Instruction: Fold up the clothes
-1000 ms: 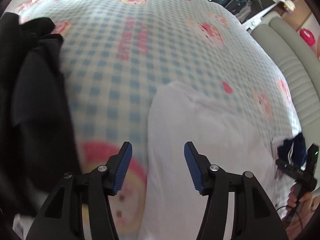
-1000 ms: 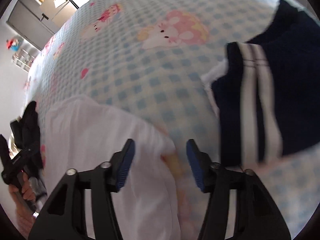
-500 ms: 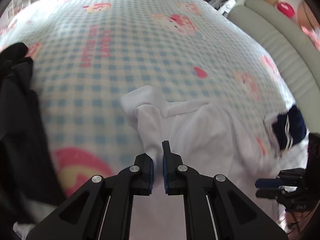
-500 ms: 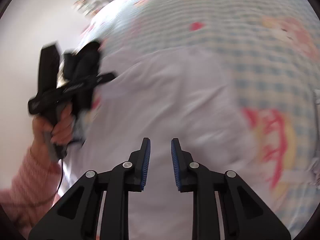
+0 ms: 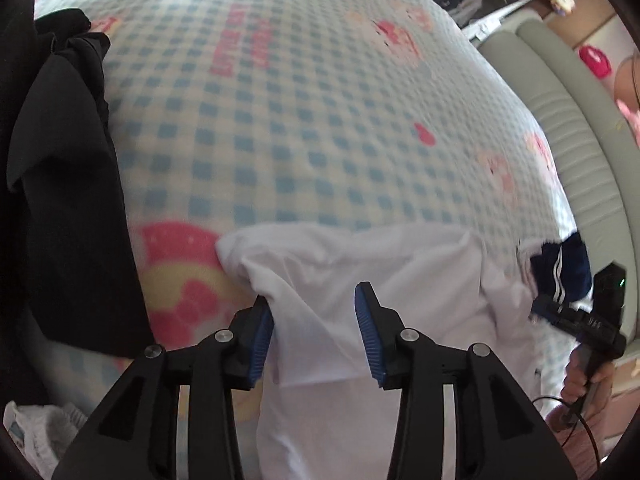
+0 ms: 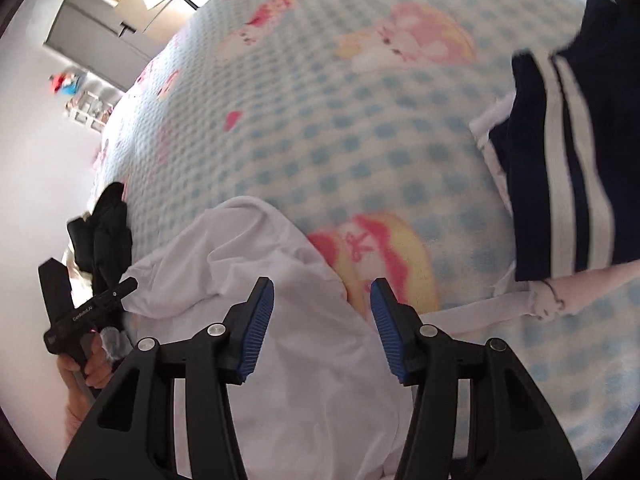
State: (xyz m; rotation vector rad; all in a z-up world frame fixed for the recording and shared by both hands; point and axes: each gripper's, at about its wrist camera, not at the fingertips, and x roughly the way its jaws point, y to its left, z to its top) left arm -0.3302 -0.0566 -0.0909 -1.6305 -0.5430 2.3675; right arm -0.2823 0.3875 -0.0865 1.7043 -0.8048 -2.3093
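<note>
- White garment (image 5: 360, 280) lies on the checked blanket (image 5: 304, 128) near the bed's front edge, bunched, with a turned-over fold running across its far side.
- Left gripper (image 5: 316, 336): jaws apart, nothing clamped. White cloth drapes between the 2 pads and touches the left one, but there is no pinch.
- Right gripper (image 6: 322, 324): jaws apart too, hovering over the garment's right edge (image 6: 312, 264), holding nothing.
- Step, as I judge it: between grasps on the white garment. The top edge looks doubled over, so 1 fold may be laid, but the frames fit equally a garment just dragged into a heap. Can't settle which.
- Next move calls for a clean edge or corner in each gripper. The cloth is wrinkled and layered, so there's a risk of pinching 2 layers where 1 is wanted.
- Long axis: roughly left-right across the left wrist view, with the folded edge facing away from the person. Which end is the collar or hem I can't tell.
- Black clothes (image 5: 68, 184) lie to the left, and a navy garment with 2 white stripes (image 6: 568, 168) to the right, both clear of the white one.
</note>
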